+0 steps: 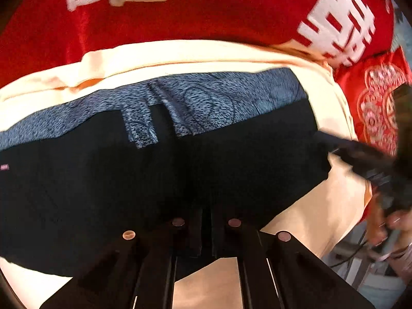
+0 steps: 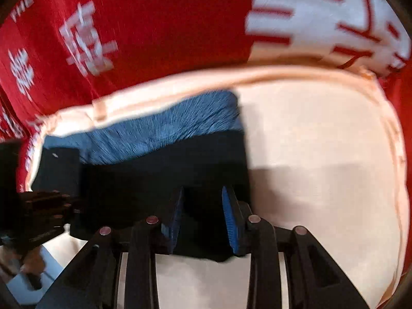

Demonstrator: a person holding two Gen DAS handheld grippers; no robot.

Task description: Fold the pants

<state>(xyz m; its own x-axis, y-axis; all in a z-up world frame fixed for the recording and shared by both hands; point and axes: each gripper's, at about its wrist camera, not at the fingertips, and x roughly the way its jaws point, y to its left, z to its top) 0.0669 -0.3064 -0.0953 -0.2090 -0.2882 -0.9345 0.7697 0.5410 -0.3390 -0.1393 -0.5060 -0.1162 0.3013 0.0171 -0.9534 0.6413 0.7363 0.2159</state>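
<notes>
Judging the pants (image 1: 159, 180) from both wrist views, I take them for soft, limp, light cloth that will sag and drape wherever it is not held. They lie on a cream cloth (image 1: 200, 54) spread over the surface, with a red printed cloth (image 1: 180, 13) beyond it on the far side. The dark outer fabric fills the near part, and a blue speckled lining (image 1: 211, 103) shows along the far edge, which I read as the waistband turned outward. My left tongs (image 1: 206, 221) sit at the near edge of the dark fabric with the fingers drawn close together; the tips are black on black, so I cannot tell whether they pinch cloth. My right tongs (image 2: 203, 216) stand apart, blue pads (image 2: 229, 221) facing each other, with dark fabric lying between them near the right edge of the pants and nothing clamped yet. Such cloth slips if only one layer is taken, so I would bite all layers at an edge or corner, each hand near one end of the same edge, and lift evenly. Motion blur hides the finer creases.
</notes>
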